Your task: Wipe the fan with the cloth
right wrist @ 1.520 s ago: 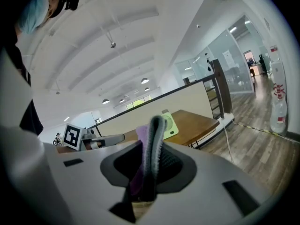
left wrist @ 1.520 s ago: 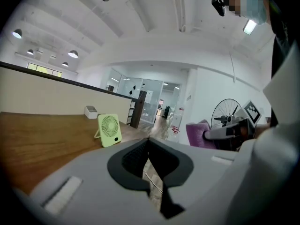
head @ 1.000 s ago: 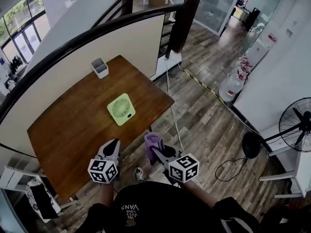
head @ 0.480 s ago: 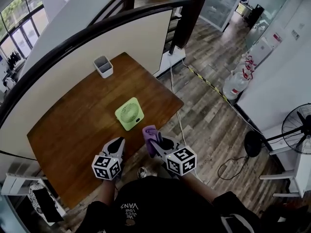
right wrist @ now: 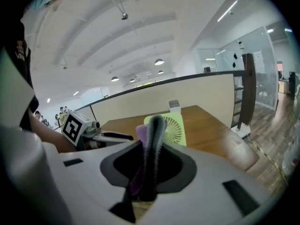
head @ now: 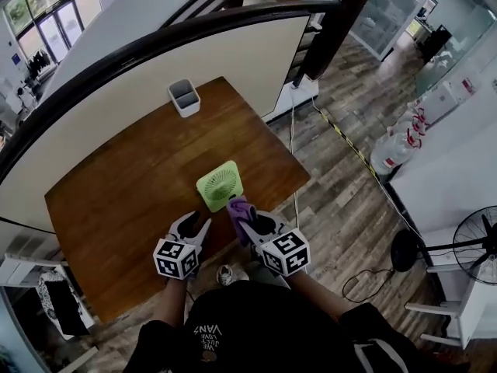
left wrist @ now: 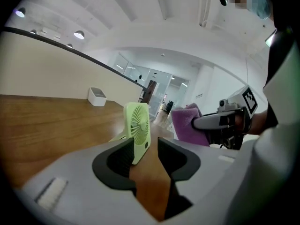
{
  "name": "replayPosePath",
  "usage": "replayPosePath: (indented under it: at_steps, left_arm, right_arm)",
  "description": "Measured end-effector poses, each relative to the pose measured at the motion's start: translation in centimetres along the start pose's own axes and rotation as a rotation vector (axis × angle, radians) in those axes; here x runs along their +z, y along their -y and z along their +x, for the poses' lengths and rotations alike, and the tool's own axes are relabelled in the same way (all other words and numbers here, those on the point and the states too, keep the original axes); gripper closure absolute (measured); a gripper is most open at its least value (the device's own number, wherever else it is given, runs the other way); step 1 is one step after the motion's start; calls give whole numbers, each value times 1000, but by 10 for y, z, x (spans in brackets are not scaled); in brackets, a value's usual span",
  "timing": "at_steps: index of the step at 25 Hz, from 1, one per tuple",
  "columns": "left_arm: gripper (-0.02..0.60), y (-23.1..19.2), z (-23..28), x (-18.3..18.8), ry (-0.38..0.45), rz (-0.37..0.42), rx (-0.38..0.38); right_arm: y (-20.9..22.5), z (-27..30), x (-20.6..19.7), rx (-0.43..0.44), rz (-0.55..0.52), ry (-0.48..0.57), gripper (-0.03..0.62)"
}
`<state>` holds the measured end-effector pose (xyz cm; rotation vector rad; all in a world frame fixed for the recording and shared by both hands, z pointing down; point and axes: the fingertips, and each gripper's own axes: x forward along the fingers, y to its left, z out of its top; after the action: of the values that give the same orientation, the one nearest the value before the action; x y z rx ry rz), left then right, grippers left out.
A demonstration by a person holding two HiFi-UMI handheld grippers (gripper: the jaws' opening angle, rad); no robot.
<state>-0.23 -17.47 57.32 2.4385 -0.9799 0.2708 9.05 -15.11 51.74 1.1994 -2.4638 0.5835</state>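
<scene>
Near the desk's [head: 116, 185] front edge the green fan [head: 220, 185] stands upright. The left gripper's [head: 196, 225] fingers [left wrist: 118, 158] have just been opening and now stand apart, gripping nothing; the fan seems just ahead of them. The right gripper's [head: 247, 222] fingers [right wrist: 123, 168] clamp the purple cloth [head: 238, 208], close beside the fan.

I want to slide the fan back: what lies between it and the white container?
Nothing: only bare wooden table between the green fan and the white container, as the head view shows.
</scene>
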Motion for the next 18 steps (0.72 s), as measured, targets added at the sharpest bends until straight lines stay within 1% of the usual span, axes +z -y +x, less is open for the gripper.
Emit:
replayPosePath:
  at_steps: [4, 10, 13, 18]
  left_arm:
    - [430, -11, 13, 0, -6, 2, 28]
    - [428, -24, 31, -1, -19, 15, 48]
    - [424, -31, 38, -1, -21, 12, 64]
    - [420, -35, 46, 0, -30, 28, 62]
  right_arm:
    - [5, 19, 4, 37, -55, -27, 510]
    - [10, 46, 11, 99, -106, -62, 510]
    - [8, 59, 17, 135, -133, -64, 510]
    - [-4, 77, 26, 197, -203, -57, 510]
